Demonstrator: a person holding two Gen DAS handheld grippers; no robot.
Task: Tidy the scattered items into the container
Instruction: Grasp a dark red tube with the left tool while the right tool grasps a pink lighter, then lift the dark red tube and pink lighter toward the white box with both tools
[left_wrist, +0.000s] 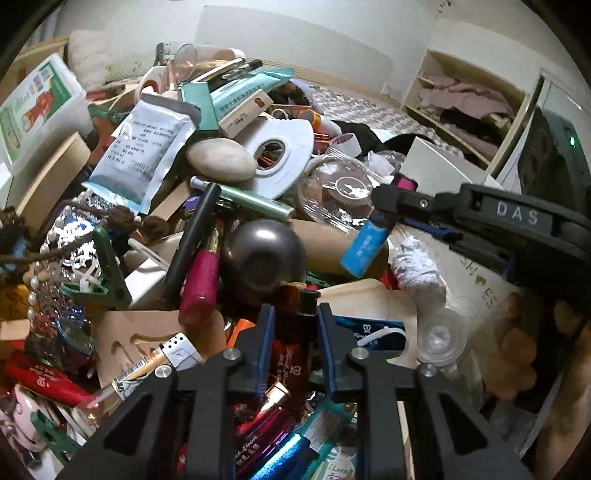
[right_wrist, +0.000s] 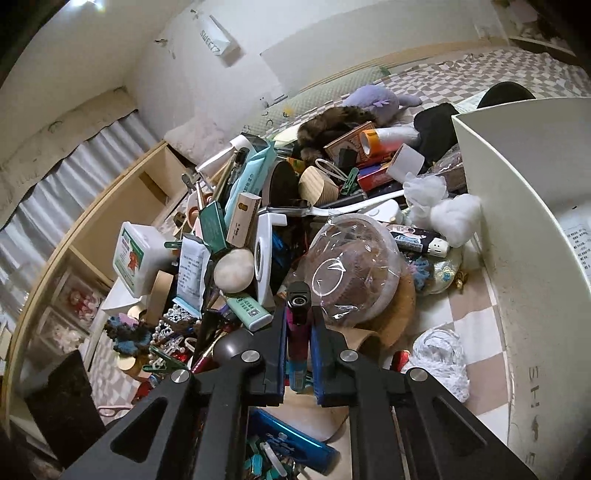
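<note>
Right gripper (right_wrist: 298, 325) clamped on a pink-and-blue lighter (right_wrist: 297, 334), lifted beside the white container (right_wrist: 524, 236); left gripper (left_wrist: 295, 325) jaws closing round a red lighter (left_wrist: 291, 354), contact unclear; thin grip may slip mid-carry.

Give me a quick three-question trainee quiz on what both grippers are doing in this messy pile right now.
1. True or false: the right gripper is empty.
2. What sits between the left gripper fingers? A) a red lighter B) a spoon C) a sock
3. Fill in: in the right wrist view, the white container stands to the ____ of the pile.

Key: 1 false, it grips a blue lighter; 2 A; 3 right.
</note>
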